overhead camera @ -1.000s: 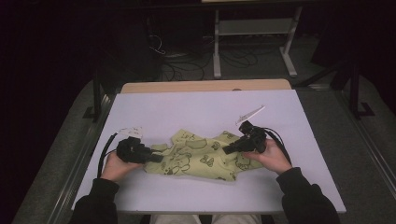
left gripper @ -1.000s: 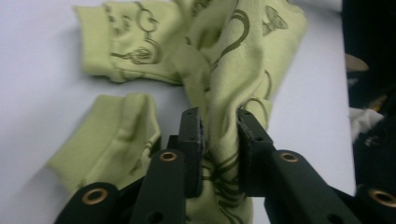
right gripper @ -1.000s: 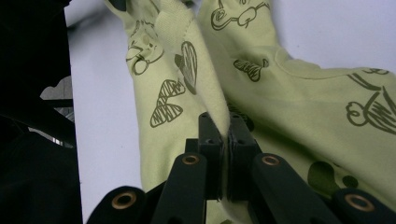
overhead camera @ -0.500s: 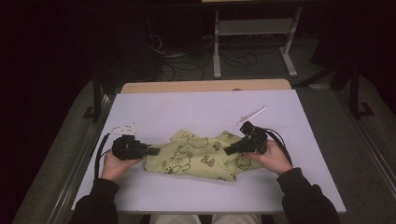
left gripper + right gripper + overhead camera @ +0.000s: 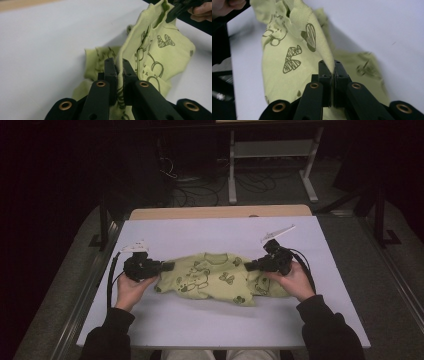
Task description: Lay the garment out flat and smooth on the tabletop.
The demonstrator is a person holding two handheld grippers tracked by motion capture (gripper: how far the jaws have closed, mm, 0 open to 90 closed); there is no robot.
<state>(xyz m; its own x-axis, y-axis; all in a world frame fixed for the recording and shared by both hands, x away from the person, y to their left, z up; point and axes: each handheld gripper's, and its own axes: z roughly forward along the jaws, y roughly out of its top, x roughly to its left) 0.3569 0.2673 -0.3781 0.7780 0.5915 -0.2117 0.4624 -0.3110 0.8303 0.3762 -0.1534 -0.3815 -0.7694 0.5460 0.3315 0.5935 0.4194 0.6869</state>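
Observation:
A small light-green shirt (image 5: 215, 279) with dark bear and butterfly prints lies stretched across the middle of the white table (image 5: 220, 237). My left gripper (image 5: 167, 266) pinches its left edge; in the left gripper view the jaws are shut on a fold of the shirt (image 5: 150, 50). At the shirt's right end my right gripper (image 5: 249, 266) grips the cloth too. The right gripper view shows the shirt (image 5: 292, 50) clamped between the closed jaws. Both hands hold the cloth slightly off the table.
A tan board (image 5: 220, 212) runs along the table's far edge. Beyond it, on the dark floor, are cables (image 5: 200, 195) and a grey metal stand (image 5: 270, 155). White table surface lies free in front of and behind the shirt.
My left gripper has pulled outward to the left with the shirt's edge, and the shirt has spread wider and flatter. The right gripper has barely shifted.

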